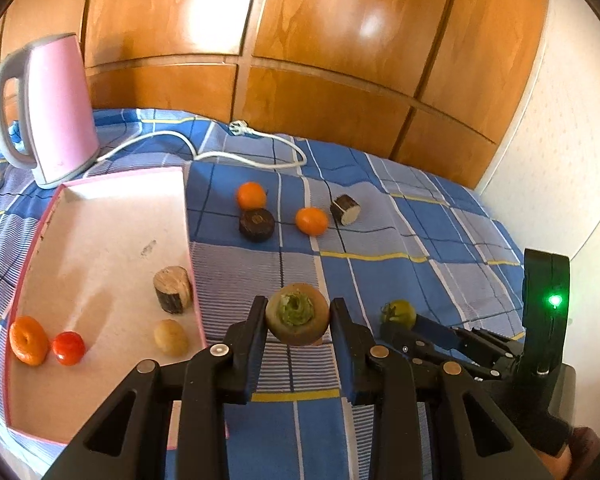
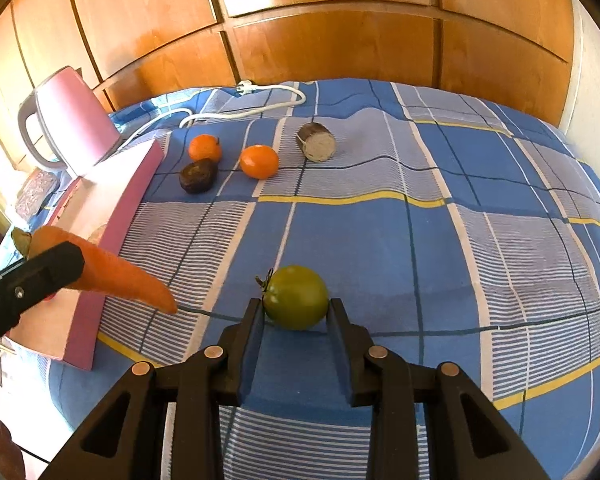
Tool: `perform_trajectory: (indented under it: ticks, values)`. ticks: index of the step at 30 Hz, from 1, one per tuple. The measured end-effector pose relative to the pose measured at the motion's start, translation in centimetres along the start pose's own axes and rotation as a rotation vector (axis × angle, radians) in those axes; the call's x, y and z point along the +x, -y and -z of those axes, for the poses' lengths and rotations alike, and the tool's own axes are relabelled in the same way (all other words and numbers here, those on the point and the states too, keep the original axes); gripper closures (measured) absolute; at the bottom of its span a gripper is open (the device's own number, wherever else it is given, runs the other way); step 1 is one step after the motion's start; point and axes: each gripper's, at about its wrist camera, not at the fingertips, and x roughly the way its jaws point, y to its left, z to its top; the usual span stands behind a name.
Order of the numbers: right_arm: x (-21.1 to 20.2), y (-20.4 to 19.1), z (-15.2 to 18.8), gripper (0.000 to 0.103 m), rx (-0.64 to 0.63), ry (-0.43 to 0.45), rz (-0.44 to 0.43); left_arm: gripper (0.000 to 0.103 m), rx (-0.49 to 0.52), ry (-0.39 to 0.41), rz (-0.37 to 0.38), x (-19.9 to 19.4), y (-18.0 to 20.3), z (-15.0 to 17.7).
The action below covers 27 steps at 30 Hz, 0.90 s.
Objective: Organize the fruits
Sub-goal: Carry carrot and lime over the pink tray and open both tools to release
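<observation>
My left gripper (image 1: pixel 298 316) is shut on a carrot (image 1: pixel 297 314), seen end-on with its green top toward the camera; in the right wrist view the carrot (image 2: pixel 116 276) hangs above the cloth beside the pink tray (image 2: pixel 116 208). My right gripper (image 2: pixel 296 312) is open around a green tomato (image 2: pixel 296 297) that lies on the blue checked cloth; its fingers stand on either side of it. In the left wrist view the tomato (image 1: pixel 400 313) shows at the right gripper's tip. The tray (image 1: pixel 100 184) holds an orange (image 1: pixel 28 340), a red tomato (image 1: pixel 68 348), a potato (image 1: pixel 171 337) and a wood block (image 1: pixel 173 289).
Two oranges (image 2: pixel 205 147) (image 2: pixel 259 161), a dark round piece (image 2: pixel 198 176) and a wood log piece (image 2: pixel 317 142) lie on the cloth farther back. A pink kettle (image 1: pixel 48 108) with a white cord (image 1: pixel 244 158) stands at the back left. Wooden panels rise behind the bed.
</observation>
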Motion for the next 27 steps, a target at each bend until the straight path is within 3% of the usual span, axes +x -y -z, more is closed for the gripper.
perform_trajectory:
  ticks: [18,27]
  values:
    - [-0.6,-5.7,-2.6,0.071,-0.105,0.018,-0.129,0.072,-0.098,0.053,-0.054,-2.4,-4.3,-1.4]
    - [-0.3,-9.7,-3.4,0.071,-0.191,0.012,-0.189,0.072,-0.184,0.096,-0.108,-4.1,-8.4,-2.2]
